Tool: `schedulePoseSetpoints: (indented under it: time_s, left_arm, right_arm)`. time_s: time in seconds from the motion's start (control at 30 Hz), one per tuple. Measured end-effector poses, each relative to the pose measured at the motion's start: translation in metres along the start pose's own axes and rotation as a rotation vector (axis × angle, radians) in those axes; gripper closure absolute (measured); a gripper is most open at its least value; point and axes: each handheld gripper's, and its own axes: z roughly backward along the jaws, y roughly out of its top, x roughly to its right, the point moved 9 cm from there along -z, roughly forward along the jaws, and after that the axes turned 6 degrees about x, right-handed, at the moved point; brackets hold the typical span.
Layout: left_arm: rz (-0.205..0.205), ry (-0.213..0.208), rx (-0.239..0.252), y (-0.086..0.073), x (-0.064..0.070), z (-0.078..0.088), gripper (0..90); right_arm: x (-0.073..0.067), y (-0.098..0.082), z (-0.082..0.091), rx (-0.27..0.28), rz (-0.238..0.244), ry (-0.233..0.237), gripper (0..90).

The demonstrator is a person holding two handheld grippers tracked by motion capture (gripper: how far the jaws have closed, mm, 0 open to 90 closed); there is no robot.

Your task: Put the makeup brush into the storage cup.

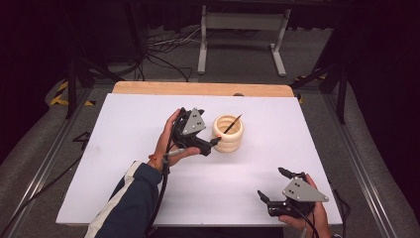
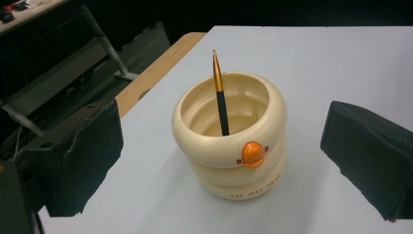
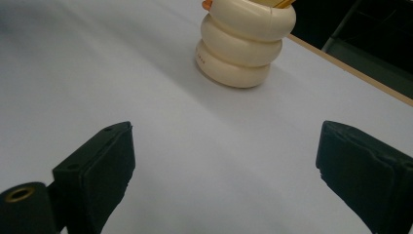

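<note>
Beside the cream ringed pen holder (image 1: 228,133) at mid-table, the left gripper (image 1: 214,142) hangs wide open, empty, its pen (image 2: 220,95) standing inside, apparently just deposited; the right gripper (image 1: 272,184) waits open near the table's edge.

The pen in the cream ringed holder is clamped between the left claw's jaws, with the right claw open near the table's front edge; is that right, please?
Not quite: the left claw is open, its jaws apart beside the holder, and the pen stands free inside, as the left gripper view shows. The right claw is open.
</note>
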Motion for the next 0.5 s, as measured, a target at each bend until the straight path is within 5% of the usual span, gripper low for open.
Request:
schedulePoseSetpoints:
  time_s: [0.5]
  left_arm:
    - [-0.024,0.003,0.001,-0.005,0.001,0.026,3.5]
  right_arm:
    - [-0.001,0.000,0.000,-0.004,0.003,0.001,7.9]
